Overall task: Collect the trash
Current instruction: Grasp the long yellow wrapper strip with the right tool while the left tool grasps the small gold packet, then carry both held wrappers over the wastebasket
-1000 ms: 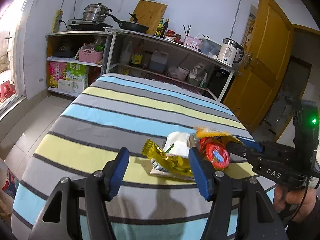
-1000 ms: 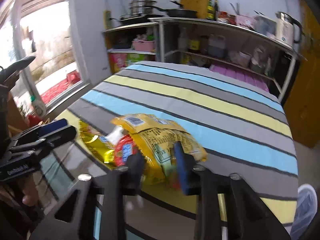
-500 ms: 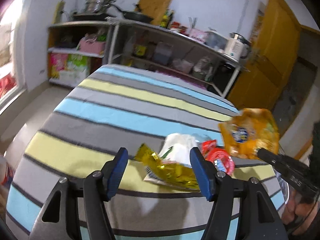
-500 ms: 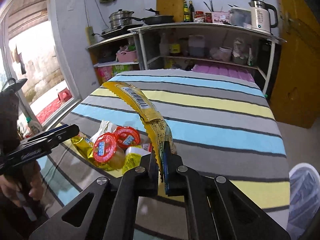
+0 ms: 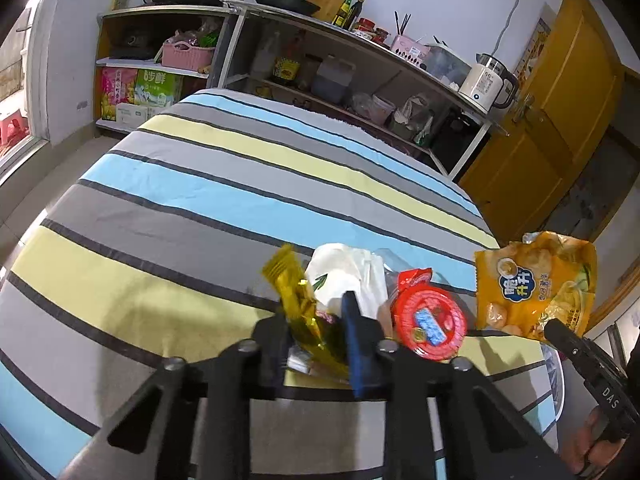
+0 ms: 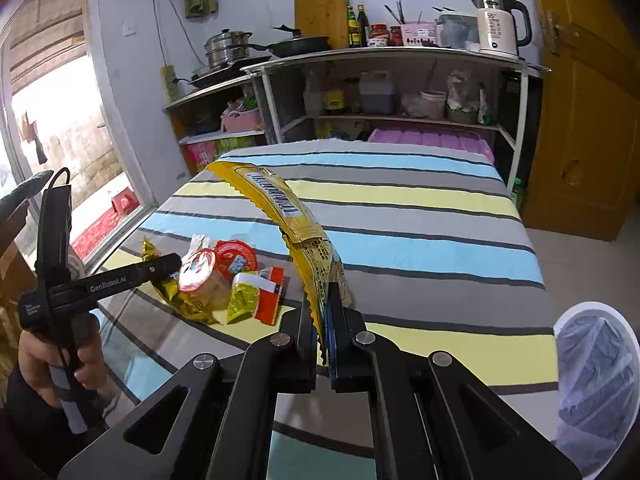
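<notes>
in the left wrist view, the left gripper (image 5: 316,344) pinches a gold wrapper (image 5: 296,300) in the trash pile on the striped table (image 5: 200,200), with white paper (image 5: 344,272) and a red-lidded cup (image 5: 428,320) just beside it. in the right wrist view, the right gripper (image 6: 322,332) is clamped on a yellow snack bag (image 6: 296,232) held above the table, with a lined bin (image 6: 596,380) at lower right.
</notes>
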Demonstrator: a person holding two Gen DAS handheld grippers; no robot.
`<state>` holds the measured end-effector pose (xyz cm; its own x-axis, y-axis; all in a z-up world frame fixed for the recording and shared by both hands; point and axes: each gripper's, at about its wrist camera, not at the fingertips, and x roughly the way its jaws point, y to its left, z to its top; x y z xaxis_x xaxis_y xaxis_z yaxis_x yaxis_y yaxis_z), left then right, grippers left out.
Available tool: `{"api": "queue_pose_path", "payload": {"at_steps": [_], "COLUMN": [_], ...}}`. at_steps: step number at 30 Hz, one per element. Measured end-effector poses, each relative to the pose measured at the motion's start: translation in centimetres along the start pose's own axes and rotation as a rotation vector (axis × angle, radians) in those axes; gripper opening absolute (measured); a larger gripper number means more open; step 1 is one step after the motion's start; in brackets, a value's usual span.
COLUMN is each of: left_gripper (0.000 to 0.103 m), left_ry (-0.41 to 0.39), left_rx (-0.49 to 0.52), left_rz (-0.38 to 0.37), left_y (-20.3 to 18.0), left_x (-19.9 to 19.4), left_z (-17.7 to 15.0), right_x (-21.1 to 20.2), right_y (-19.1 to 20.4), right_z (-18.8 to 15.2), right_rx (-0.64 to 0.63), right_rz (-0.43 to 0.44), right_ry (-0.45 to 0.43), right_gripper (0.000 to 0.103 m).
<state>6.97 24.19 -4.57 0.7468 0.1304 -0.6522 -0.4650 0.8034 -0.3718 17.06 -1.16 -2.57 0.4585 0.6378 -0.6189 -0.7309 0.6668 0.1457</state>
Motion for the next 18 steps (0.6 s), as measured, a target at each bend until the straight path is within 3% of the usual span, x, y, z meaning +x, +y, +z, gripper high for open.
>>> {"api": "queue_pose_path", "payload": {"at_steps": [4, 18], "left_gripper": [0.010, 0.010], "left_ry": [-0.025, -0.140], "left_rx": [0.002, 0.101], "left_rz": [-0.001, -0.056], "left_y": [-0.3, -4.9], "left_x": [-1.2, -6.9], "left_z": [0.0, 1.0], "right_x": [-0.7, -5.8], "right_y": [-0.7, -2.2], "right_z": [-0.1, -0.8], "right_rx": [0.011, 0.054], "right_rz": [-0.004, -0.023], "right_ry": [-0.015, -0.105], "right_gripper": [0.004, 0.004]}}
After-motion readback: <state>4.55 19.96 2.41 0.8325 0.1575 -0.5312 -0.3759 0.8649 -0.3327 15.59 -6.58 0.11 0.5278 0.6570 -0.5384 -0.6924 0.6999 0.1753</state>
